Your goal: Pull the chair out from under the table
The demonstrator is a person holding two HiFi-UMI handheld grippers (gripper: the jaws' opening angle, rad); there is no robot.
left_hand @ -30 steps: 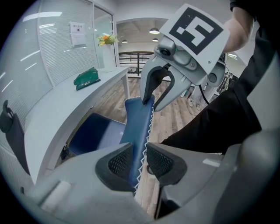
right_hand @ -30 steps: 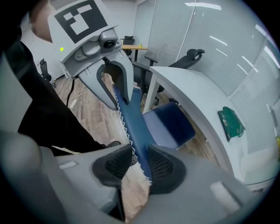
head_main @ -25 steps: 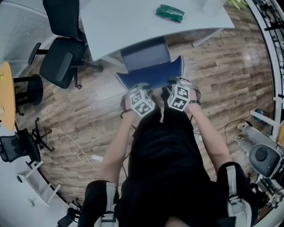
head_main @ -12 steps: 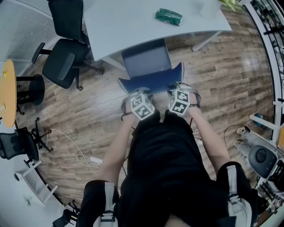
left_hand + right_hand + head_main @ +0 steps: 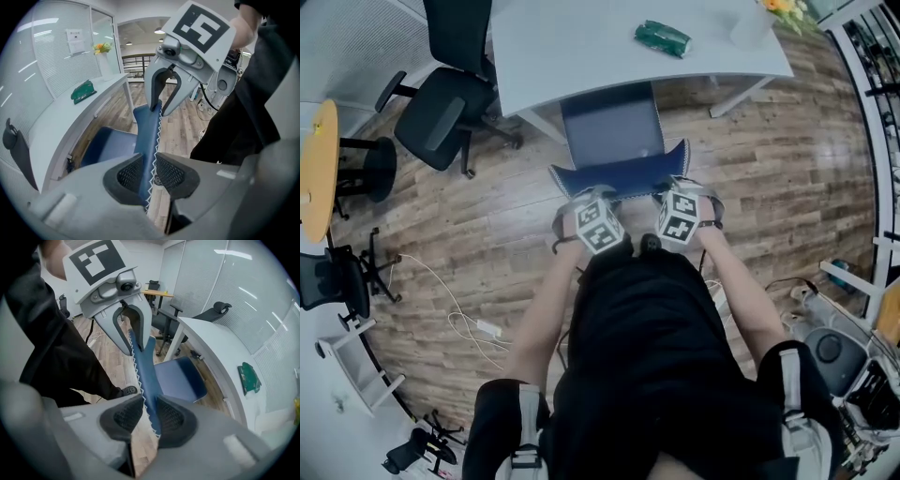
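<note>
The blue chair stands with its seat (image 5: pixel 609 127) partly under the white table (image 5: pixel 572 47), and its backrest (image 5: pixel 623 175) faces me. My left gripper (image 5: pixel 586 195) clamps the backrest's top edge near its left end, and my right gripper (image 5: pixel 675 187) clamps it near the right end. In the left gripper view the mesh pads of the left gripper (image 5: pixel 151 172) press on the blue backrest (image 5: pixel 147 126). In the right gripper view the right gripper (image 5: pixel 149 416) has its jaws closing on the backrest (image 5: pixel 143 366), which sits between its pads.
A black office chair (image 5: pixel 441 103) stands left of the table. A green packet (image 5: pixel 663 37) lies on the tabletop. A yellow round table (image 5: pixel 317 169) is at the far left, cables (image 5: pixel 459 319) trail on the wood floor, and equipment (image 5: pixel 834 347) crowds the right side.
The chair has slid back toward me with both grippers on its backrest. More of the seat shows out from under the table's edge.
</note>
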